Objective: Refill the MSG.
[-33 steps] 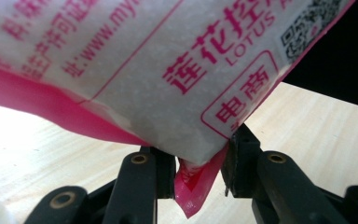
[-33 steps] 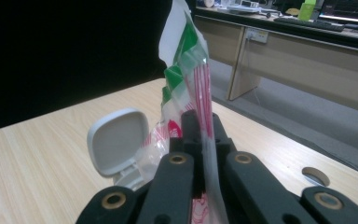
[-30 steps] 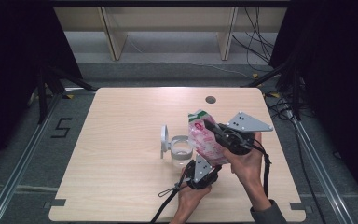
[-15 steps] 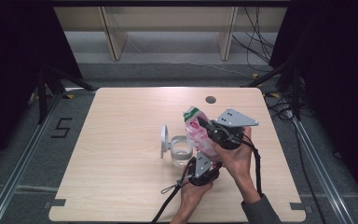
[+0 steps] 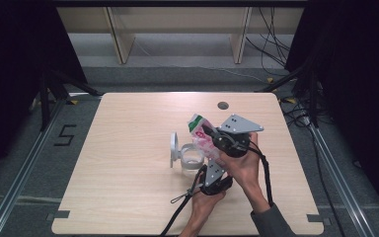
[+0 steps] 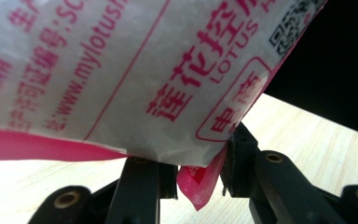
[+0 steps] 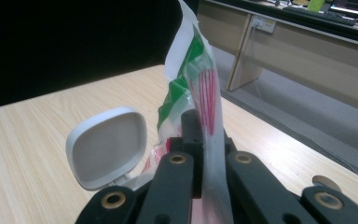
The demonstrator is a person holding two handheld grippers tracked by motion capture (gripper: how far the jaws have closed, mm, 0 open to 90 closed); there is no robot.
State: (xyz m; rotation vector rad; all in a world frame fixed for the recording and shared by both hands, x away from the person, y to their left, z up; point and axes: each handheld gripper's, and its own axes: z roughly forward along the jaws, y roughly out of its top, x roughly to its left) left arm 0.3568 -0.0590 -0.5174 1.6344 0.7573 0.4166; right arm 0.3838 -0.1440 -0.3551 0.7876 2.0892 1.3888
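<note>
Both grippers' fingers pinch the pink packet; the right gripper view reveals the container's open lid.

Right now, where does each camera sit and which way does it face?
High view: above the near table edge, looking forward and down; both forearms enter below, holding the bag over the clear container.
Left gripper view: rides the left hand-held gripper, facing the bag's printed underside.
Right gripper view: rides the right hand-held gripper, facing the bag's top and the white lid.
All share the bag.
</note>
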